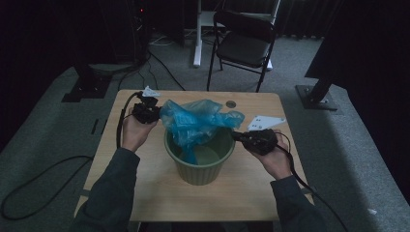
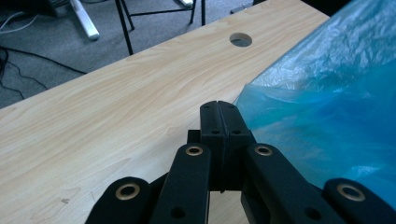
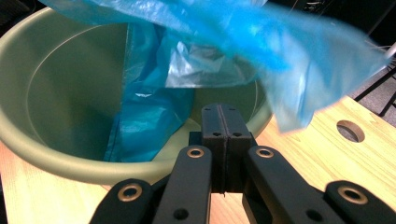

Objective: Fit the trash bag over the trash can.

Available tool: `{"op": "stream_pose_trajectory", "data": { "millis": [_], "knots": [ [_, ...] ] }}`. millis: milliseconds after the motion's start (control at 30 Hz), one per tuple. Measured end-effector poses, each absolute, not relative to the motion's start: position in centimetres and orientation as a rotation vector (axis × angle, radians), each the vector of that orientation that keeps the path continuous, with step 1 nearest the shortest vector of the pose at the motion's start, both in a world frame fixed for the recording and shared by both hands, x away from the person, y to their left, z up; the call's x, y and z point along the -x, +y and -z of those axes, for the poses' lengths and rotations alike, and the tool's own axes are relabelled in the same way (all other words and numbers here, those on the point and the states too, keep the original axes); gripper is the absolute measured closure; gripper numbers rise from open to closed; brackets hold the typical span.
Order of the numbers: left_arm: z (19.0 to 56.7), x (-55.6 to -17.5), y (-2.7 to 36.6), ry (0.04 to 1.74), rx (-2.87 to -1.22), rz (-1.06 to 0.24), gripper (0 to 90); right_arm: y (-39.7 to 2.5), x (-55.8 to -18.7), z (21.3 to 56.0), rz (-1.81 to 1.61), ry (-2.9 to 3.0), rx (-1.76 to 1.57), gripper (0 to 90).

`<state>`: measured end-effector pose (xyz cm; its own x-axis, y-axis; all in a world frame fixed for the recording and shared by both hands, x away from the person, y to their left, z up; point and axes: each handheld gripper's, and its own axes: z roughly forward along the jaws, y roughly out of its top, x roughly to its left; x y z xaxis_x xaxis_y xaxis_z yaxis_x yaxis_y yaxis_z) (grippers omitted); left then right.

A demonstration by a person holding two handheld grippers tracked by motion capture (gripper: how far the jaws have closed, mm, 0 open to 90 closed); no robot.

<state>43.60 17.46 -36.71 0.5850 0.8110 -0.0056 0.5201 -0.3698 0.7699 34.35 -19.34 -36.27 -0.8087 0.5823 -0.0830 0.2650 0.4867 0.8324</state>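
A green bucket (image 1: pixel 200 173) stands at the middle of the wooden table (image 1: pixel 145 193). A crumpled blue plastic bag (image 1: pixel 198 121) puffs up above its rim, and part of it hangs down inside. My left gripper (image 1: pixel 155 113) is shut at the bag's left edge. In the left gripper view the bag (image 2: pixel 327 116) lies against the right jaw of that gripper (image 2: pixel 219 106), and no plastic shows in the seam. My right gripper (image 1: pixel 236 136) is shut just outside the bucket's right rim. In the right gripper view, that gripper (image 3: pixel 219 109) sits under the blurred bag (image 3: pixel 224 28), which overhangs the bucket (image 3: pixel 46 93).
A round cable hole (image 1: pixel 230 104) sits at the table's far edge, behind the bag. A black folding chair (image 1: pixel 244 43) and a white post (image 1: pixel 197 34) stand on the carpet beyond. Cables trail over the floor at left, and a black stand foot (image 1: pixel 314 94) is at right.
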Motion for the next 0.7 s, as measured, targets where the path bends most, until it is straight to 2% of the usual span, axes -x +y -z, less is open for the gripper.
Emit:
{"op": "stream_pose_trajectory", "data": {
  "millis": [533, 700],
  "knots": [
    [37.6, -44.3, 18.4, 1.115, -2.055, -0.476, 90.0, -20.5, -33.7, 36.4, -1.236, 2.384, -0.717, 90.0],
    [37.8, -44.1, 18.2, 1.083, -2.065, -0.475, 90.0, -20.7, -33.6, 36.3, -1.24, 2.38, -0.719, 90.0]
  ]
}}
